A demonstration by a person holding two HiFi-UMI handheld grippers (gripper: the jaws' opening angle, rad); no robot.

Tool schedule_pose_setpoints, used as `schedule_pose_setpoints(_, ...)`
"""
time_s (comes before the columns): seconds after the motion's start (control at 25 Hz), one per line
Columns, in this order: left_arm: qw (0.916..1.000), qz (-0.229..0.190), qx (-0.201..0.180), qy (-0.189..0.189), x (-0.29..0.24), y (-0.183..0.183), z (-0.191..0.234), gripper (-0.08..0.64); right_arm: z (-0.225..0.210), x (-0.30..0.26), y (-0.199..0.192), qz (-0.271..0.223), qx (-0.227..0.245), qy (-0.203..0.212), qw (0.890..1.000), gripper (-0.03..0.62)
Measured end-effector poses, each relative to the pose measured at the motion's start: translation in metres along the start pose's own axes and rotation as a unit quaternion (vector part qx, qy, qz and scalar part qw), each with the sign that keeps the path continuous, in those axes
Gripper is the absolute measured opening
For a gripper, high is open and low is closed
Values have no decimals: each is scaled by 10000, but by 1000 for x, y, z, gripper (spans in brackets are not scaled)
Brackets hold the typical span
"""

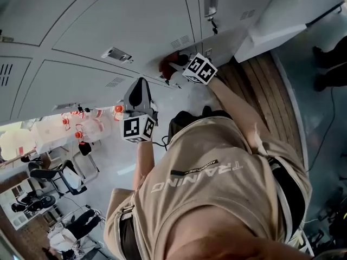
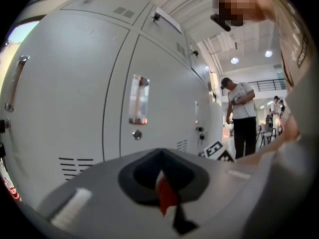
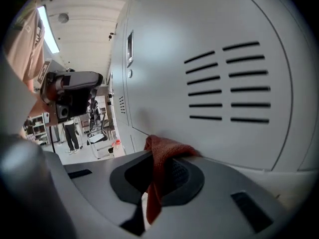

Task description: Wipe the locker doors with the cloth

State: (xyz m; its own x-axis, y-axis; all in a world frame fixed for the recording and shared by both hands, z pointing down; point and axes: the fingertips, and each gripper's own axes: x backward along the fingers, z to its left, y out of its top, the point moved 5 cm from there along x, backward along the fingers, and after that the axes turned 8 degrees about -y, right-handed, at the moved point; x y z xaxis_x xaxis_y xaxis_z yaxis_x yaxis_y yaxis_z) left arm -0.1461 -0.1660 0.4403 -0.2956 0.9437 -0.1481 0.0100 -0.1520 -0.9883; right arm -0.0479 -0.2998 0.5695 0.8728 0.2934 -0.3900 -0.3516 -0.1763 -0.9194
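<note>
Right gripper: jaws clamped together on the red cloth, which bunches over the tips and hangs down through the slot between them.
Cloth position: at the face of a grey locker door, just below its vent slots; it looks pressed to the metal.
Right arm: bare forearm stretched out straight from the shoulder towards the lockers, with the marker cube facing up.
Left gripper: jaws together with nothing clearly gripped; a thin red sliver shows at the seam and I cannot tell what it is.
Left arm: forearm raised ahead of the chest, holding the gripper tip towards the lockers but clear of them, beside and lower than the right one.
Wearer: beige shirt, seen from above.
</note>
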Motion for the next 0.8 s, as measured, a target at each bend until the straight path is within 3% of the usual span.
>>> schedule_pose_setpoints(0.16, 9999, 111, -25, -111, -5, 2, -5, 5, -8, -9, -27, 326, -458, -170, 9983, 28)
schedule_pose_setpoints(0.32, 9999, 86, -38, -145, -8, 5, -6, 5, -4, 14, -17, 131, -329, -234, 9991, 28)
schedule_pose_setpoints(0.52, 9999, -12, -19, -132, -14, 6, -4, 5, 0, 79, 70, -885, 299, -117, 9956, 28)
schedule_pose_setpoints(0.8, 9991, -252, -57, -337, -36, 18, -11, 5, 10, 176, 208, -2008, 1600, -72, 9664, 28)
